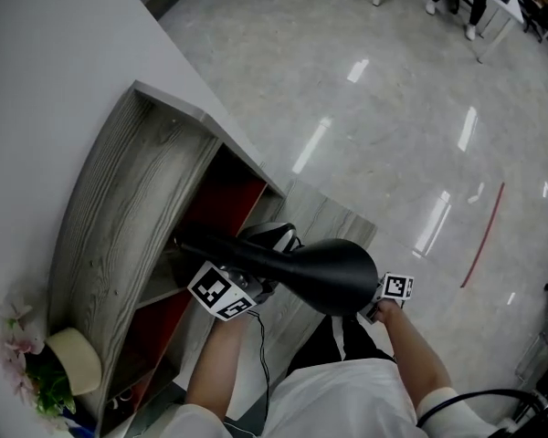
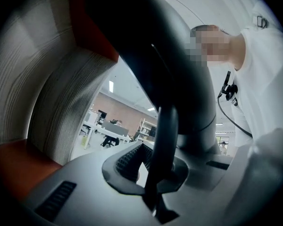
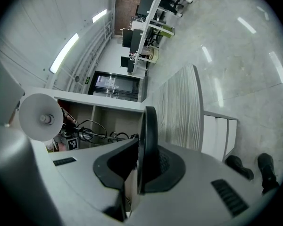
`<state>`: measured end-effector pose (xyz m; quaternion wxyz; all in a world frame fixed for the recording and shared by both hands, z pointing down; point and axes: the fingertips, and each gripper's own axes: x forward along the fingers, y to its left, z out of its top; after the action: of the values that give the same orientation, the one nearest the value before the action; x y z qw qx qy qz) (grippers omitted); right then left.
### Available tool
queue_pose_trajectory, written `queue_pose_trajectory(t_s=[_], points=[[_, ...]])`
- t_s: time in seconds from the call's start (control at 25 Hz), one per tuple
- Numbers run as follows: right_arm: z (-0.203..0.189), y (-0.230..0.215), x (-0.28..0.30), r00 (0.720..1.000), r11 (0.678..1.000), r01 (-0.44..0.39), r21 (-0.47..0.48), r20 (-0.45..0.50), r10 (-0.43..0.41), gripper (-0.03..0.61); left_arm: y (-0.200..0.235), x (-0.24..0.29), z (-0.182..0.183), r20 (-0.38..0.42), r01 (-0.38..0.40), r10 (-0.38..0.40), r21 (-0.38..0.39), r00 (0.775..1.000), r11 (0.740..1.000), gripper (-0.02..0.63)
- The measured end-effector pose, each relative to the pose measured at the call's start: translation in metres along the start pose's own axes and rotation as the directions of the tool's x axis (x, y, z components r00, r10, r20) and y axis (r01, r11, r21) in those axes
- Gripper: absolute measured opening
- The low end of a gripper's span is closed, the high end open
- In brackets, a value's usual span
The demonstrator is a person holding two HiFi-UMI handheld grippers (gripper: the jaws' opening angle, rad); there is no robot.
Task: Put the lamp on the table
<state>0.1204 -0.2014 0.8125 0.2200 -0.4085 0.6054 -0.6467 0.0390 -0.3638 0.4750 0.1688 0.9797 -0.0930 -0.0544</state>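
Both grippers are holding the black lamp (image 1: 321,267) in the air, low in front of the person, beside the open wood-grain shelf unit (image 1: 119,217) with red back panels. It is not on the white table (image 1: 46,71) yet; the tabletop is lying up and to the left, well apart from the lamp.

The left gripper (image 1: 254,288) is clamping a thin black bar of the lamp. In the left gripper view the jaws are pinched tight on it, with the lamp's dark body looming above. The right gripper (image 1: 376,305) is gripping the lamp's thin black rim edge-on, with the jaws closed on it in the right gripper view.

Judgement: the carry is under way and the placing is not done.

To do it well:
- Be lifting both ends together so the lamp isn't twisting in these narrow pinches.
- Be clearing the shelf's top edge before swinging left.
- Be keeping away from the potted flowers (image 1: 46,368) at bottom left.
- Be setting the base flat on bare tabletop.
- Be releasing only once the lamp is standing by itself.

The slim rim grip looks prone to slipping if tilted.
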Motion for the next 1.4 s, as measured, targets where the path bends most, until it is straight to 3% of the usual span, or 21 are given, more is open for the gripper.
queue_pose_trajectory(t_s=[0.44,0.8,1.0,1.2,1.4], points=[[0.006,-0.017,0.029,0.998,0.998,0.056,-0.042,-0.023,-0.057,0.025,0.038,-0.002,-0.008,0.006,-0.064,0.064,-0.006,0.998,0.998,0.008],[-0.003,-0.025,0.052,0.989,0.988,0.122,-0.099,-0.067,-0.129,0.025,0.045,-0.003,-0.003,0.010,-0.086,0.085,0.040,0.996,0.996,0.008],[0.002,-0.030,0.055,0.985,0.984,0.160,-0.085,-0.051,-0.164,0.025,0.050,-0.009,0.000,0.035,-0.116,0.117,-0.010,0.993,0.993,0.009],[0.001,-0.034,0.055,0.981,0.983,0.183,-0.026,-0.058,-0.185,0.025,0.039,-0.005,-0.003,0.028,-0.119,0.119,0.009,0.993,0.993,0.009],[0.007,-0.039,0.048,0.981,0.980,0.194,0.039,0.002,-0.194,0.096,0.037,-0.001,-0.006,0.020,-0.132,0.132,0.016,0.991,0.991,0.009]])
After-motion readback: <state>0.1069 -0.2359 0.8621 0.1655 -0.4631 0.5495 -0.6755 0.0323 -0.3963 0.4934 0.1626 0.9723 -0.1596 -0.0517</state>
